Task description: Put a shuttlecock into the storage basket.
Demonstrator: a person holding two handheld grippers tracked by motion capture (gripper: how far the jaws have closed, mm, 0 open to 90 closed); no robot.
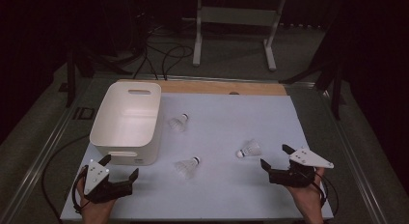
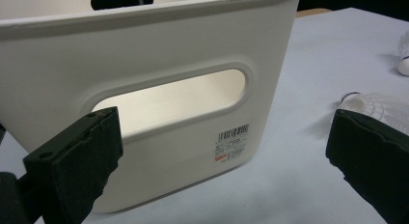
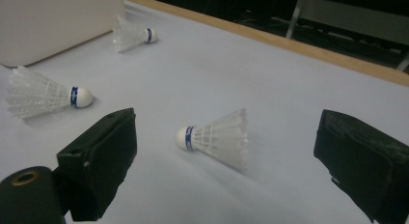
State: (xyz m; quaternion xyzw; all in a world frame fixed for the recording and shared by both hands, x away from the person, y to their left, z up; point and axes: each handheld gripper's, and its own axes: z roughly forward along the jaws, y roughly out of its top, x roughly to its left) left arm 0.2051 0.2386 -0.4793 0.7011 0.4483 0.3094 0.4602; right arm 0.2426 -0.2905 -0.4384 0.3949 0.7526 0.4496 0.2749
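Note:
Three white shuttlecocks lie on the pale blue table top: one (image 1: 179,122) beside the white bin (image 1: 126,121), one (image 1: 187,166) near the front middle, one (image 1: 248,149) toward the right. My right gripper (image 1: 274,156) rests at the front right, open and empty; in the right gripper view the nearest shuttlecock (image 3: 217,136) lies on its side just ahead of the jaws. My left gripper (image 1: 119,165) is open and empty at the front left, facing the bin's handle slot (image 2: 176,101).
The bin stands at the table's left. A wooden strip (image 1: 222,87) runs along the far edge. A metal stand (image 1: 235,21) and cables (image 1: 159,55) are on the floor beyond. A shuttlecock (image 2: 381,104) lies right of the bin in the left gripper view.

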